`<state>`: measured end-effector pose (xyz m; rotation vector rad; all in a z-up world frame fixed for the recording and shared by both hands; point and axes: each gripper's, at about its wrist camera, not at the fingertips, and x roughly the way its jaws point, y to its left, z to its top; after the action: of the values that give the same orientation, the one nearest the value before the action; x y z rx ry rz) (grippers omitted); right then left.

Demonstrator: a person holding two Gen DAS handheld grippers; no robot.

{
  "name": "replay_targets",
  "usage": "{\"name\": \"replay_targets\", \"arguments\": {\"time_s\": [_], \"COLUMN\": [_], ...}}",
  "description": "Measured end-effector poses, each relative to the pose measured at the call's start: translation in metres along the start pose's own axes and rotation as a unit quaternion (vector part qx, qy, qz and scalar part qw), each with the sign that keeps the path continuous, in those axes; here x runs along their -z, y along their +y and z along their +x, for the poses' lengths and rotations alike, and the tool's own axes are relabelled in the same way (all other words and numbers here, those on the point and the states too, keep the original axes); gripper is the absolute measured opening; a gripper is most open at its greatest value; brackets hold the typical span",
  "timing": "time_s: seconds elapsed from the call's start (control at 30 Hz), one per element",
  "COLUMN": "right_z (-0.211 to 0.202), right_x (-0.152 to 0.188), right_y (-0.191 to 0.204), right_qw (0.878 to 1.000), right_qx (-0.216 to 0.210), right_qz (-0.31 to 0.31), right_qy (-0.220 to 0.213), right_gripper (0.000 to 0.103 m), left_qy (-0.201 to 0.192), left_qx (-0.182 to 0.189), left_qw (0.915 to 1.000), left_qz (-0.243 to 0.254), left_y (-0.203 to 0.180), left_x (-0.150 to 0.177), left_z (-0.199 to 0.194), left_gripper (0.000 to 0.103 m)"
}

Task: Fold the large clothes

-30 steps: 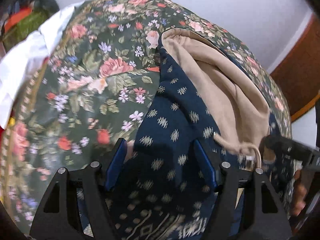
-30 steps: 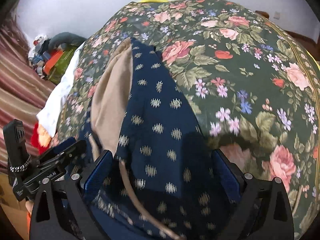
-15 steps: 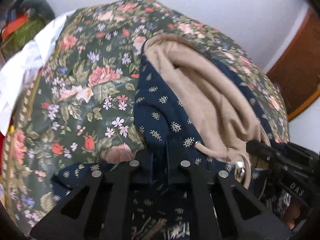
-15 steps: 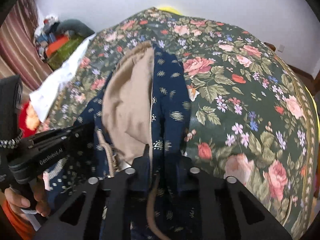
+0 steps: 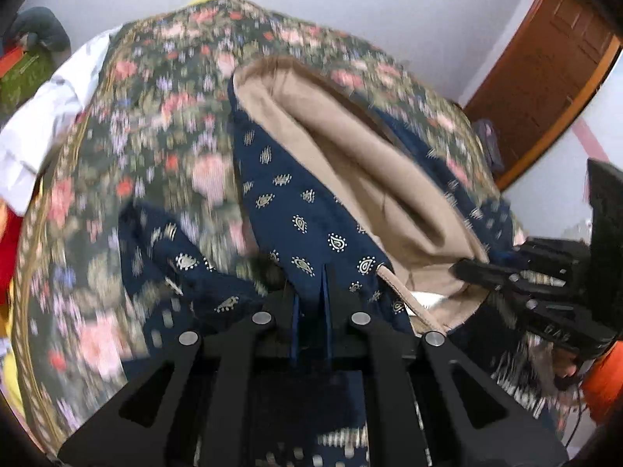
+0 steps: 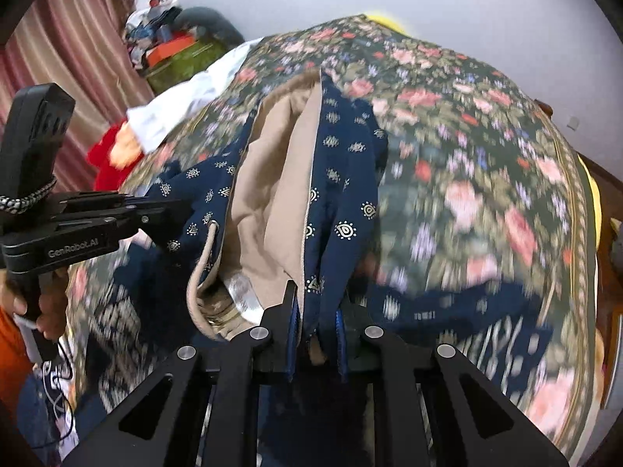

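A navy garment (image 5: 296,202) with small pale motifs and a tan lining (image 5: 350,163) lies across a floral bedspread (image 5: 155,124). My left gripper (image 5: 311,292) is shut on its near left edge, the cloth pinched between the blue pads. My right gripper (image 6: 317,303) is shut on the near right edge of the same navy garment (image 6: 338,179), beside the tan lining (image 6: 272,202). The cloth rises off the bed between the two grips. Each gripper shows in the other's view: the right gripper (image 5: 518,284) and the left gripper (image 6: 155,214).
White cloth (image 5: 46,116) and red fabric (image 6: 109,155) lie at the bed's left side, with a cluttered pile (image 6: 175,46) and curtain (image 6: 70,58) beyond. A wooden door (image 5: 545,78) stands right. The floral bedspread (image 6: 486,179) spreads out to the right.
Both grippers went from open around the garment's near edge to shut on it, then moved back and up, pulling the cloth off the bed. Both views are now blurred by motion.
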<state>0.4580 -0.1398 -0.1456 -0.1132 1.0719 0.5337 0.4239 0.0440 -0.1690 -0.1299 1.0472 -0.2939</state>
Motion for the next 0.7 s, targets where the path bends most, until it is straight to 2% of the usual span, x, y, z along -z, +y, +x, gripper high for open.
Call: {"name": "replay_targets", "arguments": {"time_s": [0.07, 0.17, 0.2, 0.27, 0.33, 0.47, 0.53, 0.6, 0.7], "right_z": [-0.003, -0.002, 0.0, 0.003, 0.004, 0.003, 0.003, 0.002, -0.009], "right_x": [0.017, 0.033, 0.035, 0.039, 0.044, 0.053, 0.058, 0.061, 0.06], "right_y": [0.006, 0.01, 0.011, 0.012, 0.011, 0.018, 0.025, 0.03, 0.035], "right_qw": [1.0, 0.999, 0.999, 0.997, 0.996, 0.993, 0.99, 0.985, 0.984], "right_qx": [0.016, 0.046, 0.051, 0.069, 0.078, 0.101, 0.121, 0.141, 0.146], "right_qz": [-0.006, -0.009, -0.011, -0.01, -0.007, -0.041, -0.067, -0.087, -0.099], "right_qy": [0.004, 0.008, 0.014, 0.028, 0.035, 0.034, 0.037, 0.039, 0.037], "right_gripper": [0.014, 0.014, 0.016, 0.027, 0.04, 0.046, 0.052, 0.054, 0.055], "left_qy": [0.019, 0.048, 0.053, 0.061, 0.062, 0.059, 0.063, 0.068, 0.065], "left_qx": [-0.001, -0.025, -0.03, -0.038, -0.047, -0.053, -0.054, -0.06, -0.056], "left_qw": [0.9998, 0.9985, 0.9982, 0.9974, 0.9969, 0.9968, 0.9965, 0.9959, 0.9963], "left_qz": [-0.004, 0.002, 0.002, -0.004, -0.007, -0.002, 0.002, 0.008, -0.002], "left_y": [-0.002, -0.007, -0.008, -0.009, -0.01, -0.013, -0.012, -0.012, -0.005], "left_x": [0.017, 0.045, 0.05, 0.062, 0.072, 0.082, 0.085, 0.091, 0.089], "left_z": [0.005, 0.018, 0.02, 0.026, 0.03, 0.024, 0.019, 0.013, 0.0], "left_gripper": [0.009, 0.009, 0.009, 0.012, 0.016, 0.018, 0.018, 0.018, 0.019]}}
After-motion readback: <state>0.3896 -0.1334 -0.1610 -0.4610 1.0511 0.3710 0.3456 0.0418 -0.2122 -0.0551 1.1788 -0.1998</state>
